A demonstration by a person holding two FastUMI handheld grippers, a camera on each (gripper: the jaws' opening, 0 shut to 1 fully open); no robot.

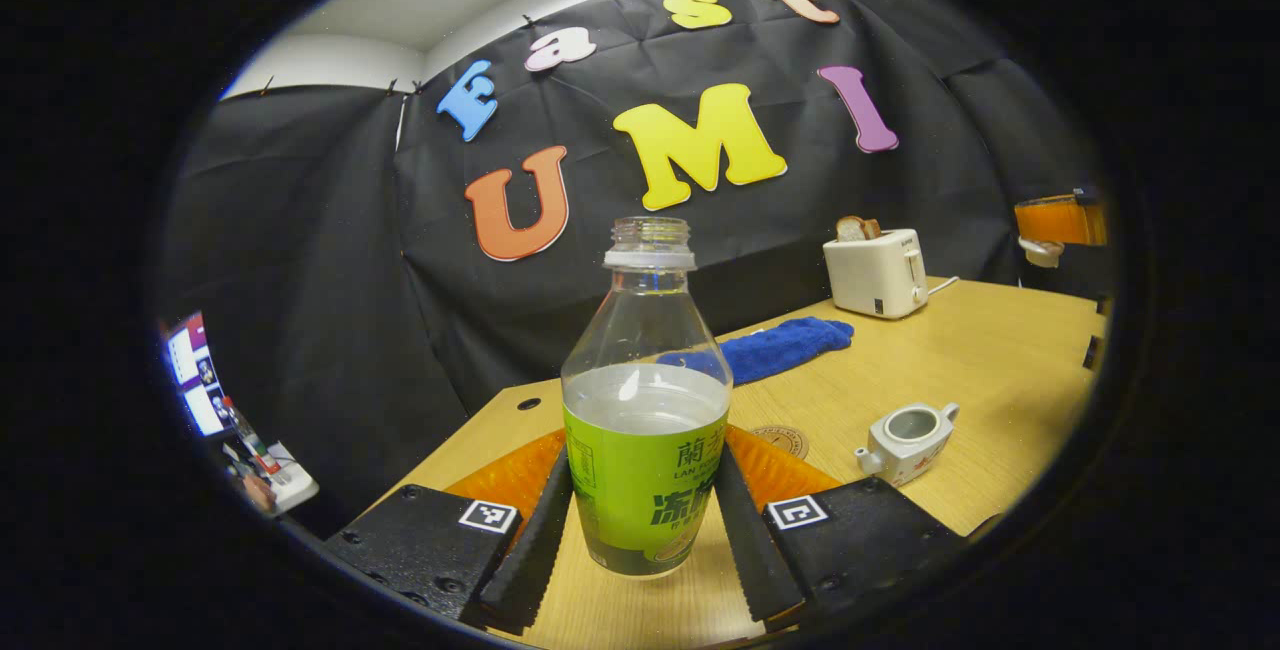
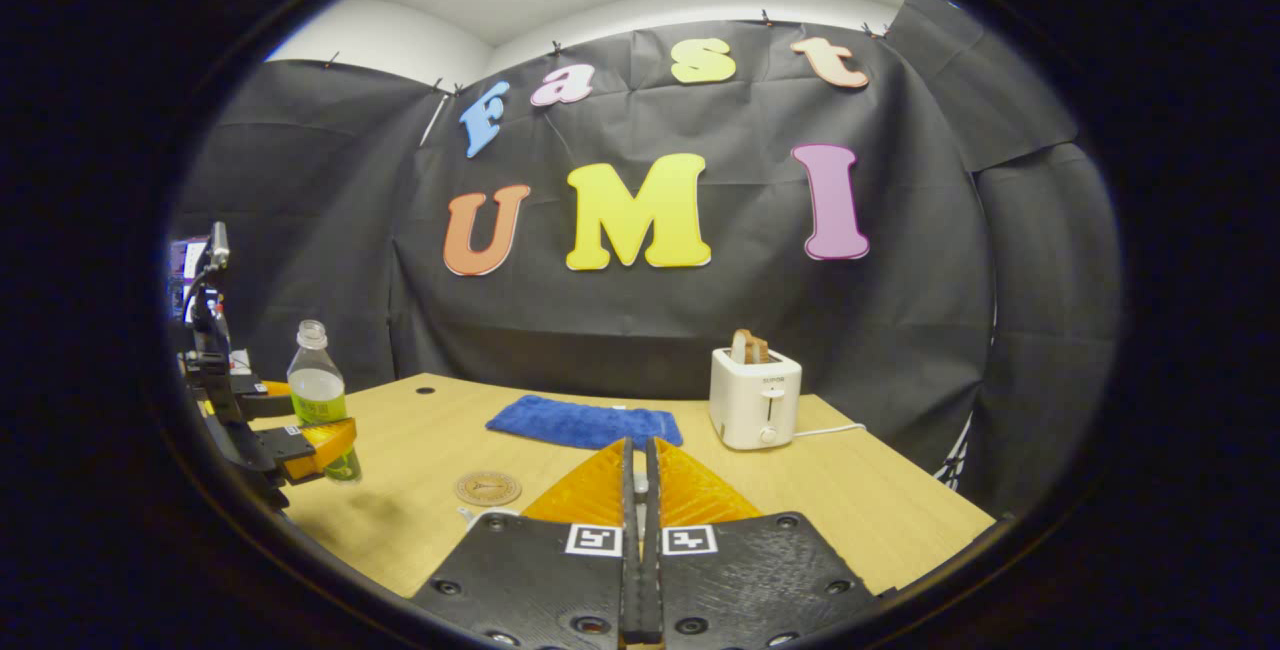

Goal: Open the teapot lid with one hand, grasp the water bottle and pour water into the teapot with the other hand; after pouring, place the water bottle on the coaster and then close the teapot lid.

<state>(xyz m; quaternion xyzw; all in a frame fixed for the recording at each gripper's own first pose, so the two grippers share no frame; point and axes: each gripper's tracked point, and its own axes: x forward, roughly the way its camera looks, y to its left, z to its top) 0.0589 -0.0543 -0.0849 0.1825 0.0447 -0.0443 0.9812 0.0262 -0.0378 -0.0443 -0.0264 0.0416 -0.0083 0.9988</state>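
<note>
The left hand-held gripper [image 1: 640, 520] pinched the water bottle [image 1: 645, 400] (uncapped, partly filled) at its label, lifted off the counter [image 1: 1000, 350]. The lidless teapot [image 1: 908, 442] stood near the coaster [image 1: 782, 440]. The right hand-held gripper [image 2: 640, 540] had its fingers pressed together; whether they held the lid could not be told.

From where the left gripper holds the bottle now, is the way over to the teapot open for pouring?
Probably yes. The left gripper is shut on the water bottle, which has no cap, and the teapot stands lidless to its right with bare table between. The coaster lies flat, no obstacle.
</note>
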